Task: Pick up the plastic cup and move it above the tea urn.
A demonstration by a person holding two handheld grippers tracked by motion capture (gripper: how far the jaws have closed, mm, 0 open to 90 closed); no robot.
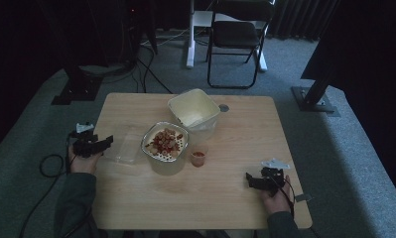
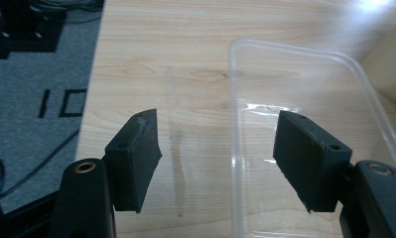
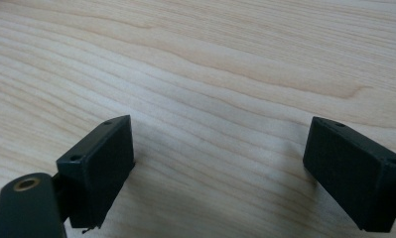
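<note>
A wooden table (image 1: 225, 188) is seen bearing a cream tub (image 1: 193, 107), a food-filled container (image 1: 165, 142) and a small sauce cup (image 1: 198, 156) at centre. A clear lid (image 2: 304, 124) is laid just beside the left gripper (image 1: 107, 141), jaws spread. The right gripper (image 1: 248, 179) is held spread over bare wood.
</note>
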